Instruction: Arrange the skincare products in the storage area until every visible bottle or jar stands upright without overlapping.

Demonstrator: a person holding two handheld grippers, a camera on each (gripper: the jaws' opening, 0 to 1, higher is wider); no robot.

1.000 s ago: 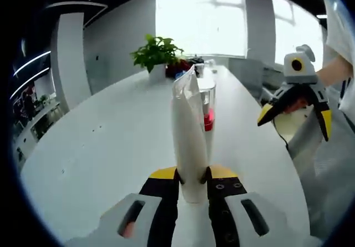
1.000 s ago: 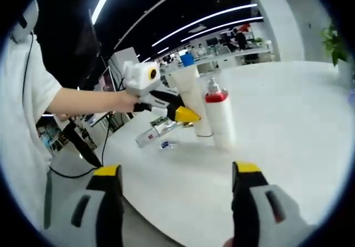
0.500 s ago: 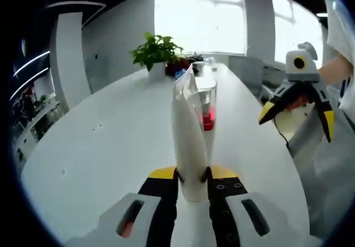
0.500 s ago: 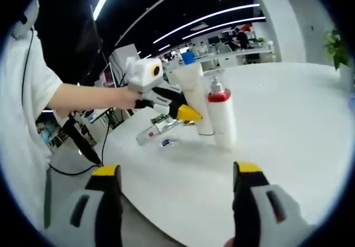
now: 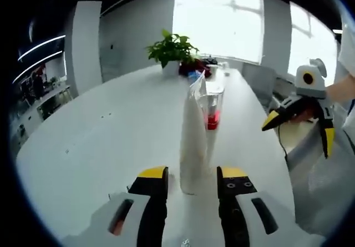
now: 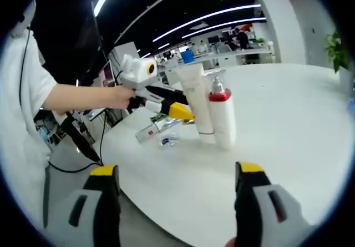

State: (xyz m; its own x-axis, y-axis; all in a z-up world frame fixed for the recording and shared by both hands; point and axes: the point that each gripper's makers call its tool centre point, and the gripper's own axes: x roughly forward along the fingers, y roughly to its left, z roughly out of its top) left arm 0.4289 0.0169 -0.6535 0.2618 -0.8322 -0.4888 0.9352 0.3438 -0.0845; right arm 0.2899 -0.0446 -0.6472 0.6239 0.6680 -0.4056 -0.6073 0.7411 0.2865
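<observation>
The left claw [image 5: 191,176] is released, its jaws apart on both sides of the white tube [image 5: 193,141], which stands upright on the table [image 5: 100,152] just ahead. Directly behind the tube stands the red-collared bottle [image 6: 222,116]. The right claw [image 6: 175,172] is also spread wide, well apart from both.

In the left gripper view, the white tube [image 5: 193,147] hides most of the red-collared bottle [image 5: 212,119].

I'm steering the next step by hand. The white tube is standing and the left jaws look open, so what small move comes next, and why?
Probably draw the left gripper straight back: the white tube stands upright between its open jaws, beside the red-collared pump bottle. A clear bottle lies flat behind them.
</observation>
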